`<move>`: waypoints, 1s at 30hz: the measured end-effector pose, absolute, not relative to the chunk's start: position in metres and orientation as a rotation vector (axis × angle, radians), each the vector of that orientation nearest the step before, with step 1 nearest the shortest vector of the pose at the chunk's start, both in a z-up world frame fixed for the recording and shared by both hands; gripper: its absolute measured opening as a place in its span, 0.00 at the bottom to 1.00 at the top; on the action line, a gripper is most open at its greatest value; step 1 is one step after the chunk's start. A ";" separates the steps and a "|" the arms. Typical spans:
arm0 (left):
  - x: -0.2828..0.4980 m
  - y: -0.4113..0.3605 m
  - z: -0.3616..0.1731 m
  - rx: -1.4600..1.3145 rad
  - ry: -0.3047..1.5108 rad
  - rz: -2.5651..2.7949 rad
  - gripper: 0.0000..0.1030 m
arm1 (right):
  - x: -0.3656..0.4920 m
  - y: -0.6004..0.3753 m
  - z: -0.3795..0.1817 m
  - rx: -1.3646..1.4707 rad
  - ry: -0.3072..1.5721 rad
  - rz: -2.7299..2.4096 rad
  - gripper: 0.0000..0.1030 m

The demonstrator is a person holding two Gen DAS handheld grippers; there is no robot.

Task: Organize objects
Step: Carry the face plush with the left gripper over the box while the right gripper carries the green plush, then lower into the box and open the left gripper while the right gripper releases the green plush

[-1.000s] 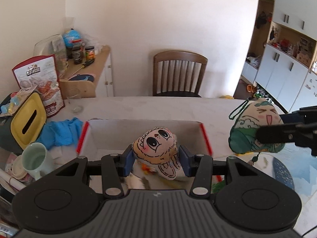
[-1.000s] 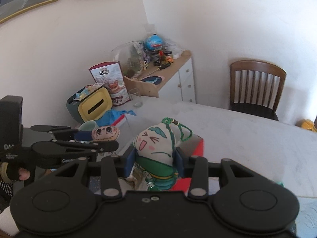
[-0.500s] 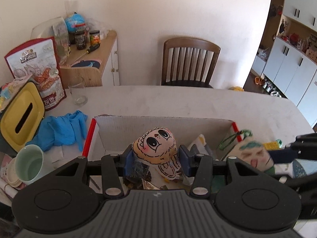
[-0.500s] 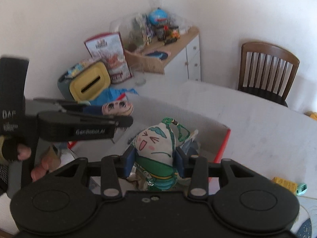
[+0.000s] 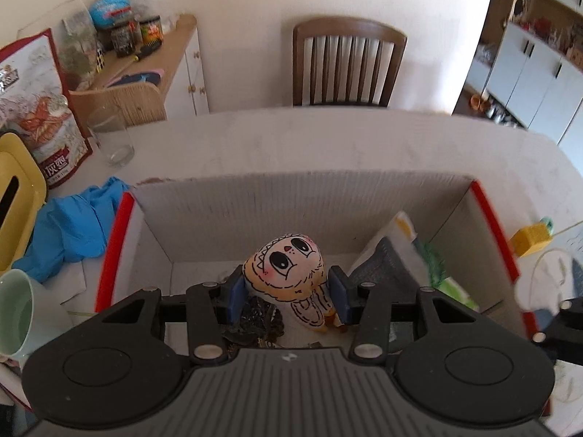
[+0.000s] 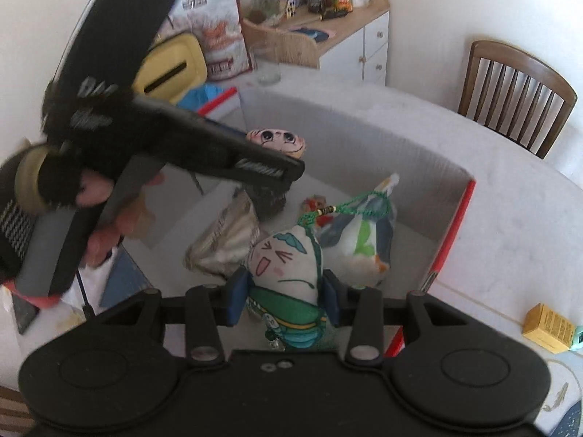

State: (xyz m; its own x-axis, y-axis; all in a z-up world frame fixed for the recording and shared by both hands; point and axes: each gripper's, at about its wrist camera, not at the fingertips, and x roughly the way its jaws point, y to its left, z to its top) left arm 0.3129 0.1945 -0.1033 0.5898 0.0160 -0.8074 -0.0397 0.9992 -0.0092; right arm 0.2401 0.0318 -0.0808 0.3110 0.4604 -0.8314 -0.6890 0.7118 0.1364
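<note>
My left gripper (image 5: pixel 288 291) is shut on a yellow-haired cartoon plush doll (image 5: pixel 288 266) and hangs inside the red-edged cardboard box (image 5: pixel 291 196). My right gripper (image 6: pixel 282 295) is shut on a green-and-white plush doll (image 6: pixel 288 266) with a green cord loop, held just above the box floor. From the right wrist view the left gripper (image 6: pixel 271 145) reaches in from the left, the yellow-haired doll (image 6: pixel 277 140) at its tip, a hand behind it. Bags and small items (image 6: pixel 222 240) lie in the box (image 6: pixel 364 134).
Left of the box lie a blue cloth (image 5: pixel 69 225), a yellow-lidded bin (image 5: pixel 14 189), a green mug (image 5: pixel 14 313), a glass (image 5: pixel 111 134) and a snack bag (image 5: pixel 40 109). A yellow packet (image 6: pixel 546 326) sits right of the box. A wooden chair (image 5: pixel 348 65) stands beyond the table (image 5: pixel 328 145).
Both grippers have come down and forward, from above the table into the box, each still holding its doll. The box now fills both views.
</note>
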 end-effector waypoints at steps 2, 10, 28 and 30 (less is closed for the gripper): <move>0.318 0.194 -0.110 -0.024 0.963 0.031 0.46 | 0.239 0.034 -0.086 -0.290 0.994 0.759 0.40; 0.333 0.184 -0.130 0.025 1.062 -0.008 0.46 | 0.243 0.037 -0.100 -0.290 1.023 0.740 0.41; 0.337 0.179 -0.137 0.065 1.152 -0.013 0.54 | 0.239 0.033 -0.094 -0.253 1.023 0.713 0.60; 0.333 0.179 -0.134 0.061 1.138 -0.006 0.61 | 0.237 0.032 -0.092 -0.252 1.021 0.713 0.60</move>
